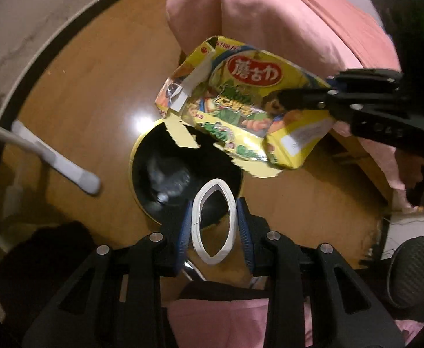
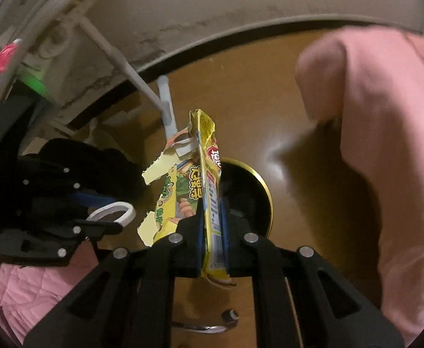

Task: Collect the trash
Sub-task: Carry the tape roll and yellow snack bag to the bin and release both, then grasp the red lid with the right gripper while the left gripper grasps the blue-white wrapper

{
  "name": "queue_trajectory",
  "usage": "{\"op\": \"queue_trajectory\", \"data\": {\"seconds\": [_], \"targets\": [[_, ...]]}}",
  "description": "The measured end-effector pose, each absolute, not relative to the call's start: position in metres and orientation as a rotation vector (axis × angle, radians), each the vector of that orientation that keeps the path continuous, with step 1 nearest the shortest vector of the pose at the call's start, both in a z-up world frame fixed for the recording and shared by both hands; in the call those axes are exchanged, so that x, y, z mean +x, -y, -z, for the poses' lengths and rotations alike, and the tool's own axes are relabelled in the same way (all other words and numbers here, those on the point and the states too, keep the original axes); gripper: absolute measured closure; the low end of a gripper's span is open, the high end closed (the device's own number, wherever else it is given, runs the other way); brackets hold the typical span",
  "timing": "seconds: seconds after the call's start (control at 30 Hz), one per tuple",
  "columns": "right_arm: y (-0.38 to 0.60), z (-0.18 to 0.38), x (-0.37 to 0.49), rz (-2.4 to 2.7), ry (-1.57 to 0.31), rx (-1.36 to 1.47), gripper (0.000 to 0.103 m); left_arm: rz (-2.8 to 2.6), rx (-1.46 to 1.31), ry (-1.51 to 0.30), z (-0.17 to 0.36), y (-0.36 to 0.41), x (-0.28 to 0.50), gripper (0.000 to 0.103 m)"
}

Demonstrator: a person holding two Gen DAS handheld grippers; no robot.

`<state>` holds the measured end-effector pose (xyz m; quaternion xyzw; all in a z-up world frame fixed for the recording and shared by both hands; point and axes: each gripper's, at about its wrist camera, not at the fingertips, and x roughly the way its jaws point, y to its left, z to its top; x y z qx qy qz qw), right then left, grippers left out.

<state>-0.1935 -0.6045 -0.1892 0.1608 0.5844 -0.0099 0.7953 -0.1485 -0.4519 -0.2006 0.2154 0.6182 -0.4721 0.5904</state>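
Yellow torn snack box (image 1: 240, 107) hangs just above the round black bin (image 1: 165, 179); we see the right gripper (image 2: 213, 226) clamped tight on its flattened edge. White tape ring (image 1: 214, 220) sits over the bin's near rim, squeezed oval between the left gripper's (image 1: 214, 226) blue pads (image 1: 245, 232), jaws partly closed on it. Pink bedding (image 1: 269, 14) lies beyond the bin on the wood floor (image 1: 81, 101).

Right gripper (image 2: 212, 226): clamped on torn yellow snack box (image 2: 203, 174)
Left gripper (image 2: 119, 214): white tape ring (image 2: 112, 211) held
Below: black bin (image 2: 249, 197), wooden floor (image 2: 240, 101)
Right: pink bedding (image 2: 385, 145)
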Motion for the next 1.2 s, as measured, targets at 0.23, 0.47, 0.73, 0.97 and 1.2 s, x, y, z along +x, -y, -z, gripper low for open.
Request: {"op": "queue_trajectory", "data": {"seconds": [0.23, 0.47, 0.73, 0.97, 1.2], "targets": [[0.618, 0.21, -0.198, 0.039, -1.265, 0.442, 0.092, 1.099, 0.473, -1.472, 0.206, 0.456, -0.155, 0.072], [0.629, 0.208, -0.204, 0.106, -1.234, 0.434, 0.021, 1.194, 0.457, -1.368, 0.189, 0.46, -0.172, 0.006], [0.635, 0.162, -0.196, 0.36, -1.015, 0.212, 0.007, 1.281, 0.325, -1.043, 0.098, 0.422, -0.182, 0.006], [0.6, 0.067, -0.158, 0.288, -0.778, 0.15, 0.007, 0.77, 0.262, -0.762, -0.007, 0.303, -0.116, 0.006], [0.48, 0.004, -0.063, -0.04, -0.636, 0.109, 0.007, 0.146, 0.12, -0.784, -0.036, 0.111, -0.046, 0.006]]}}
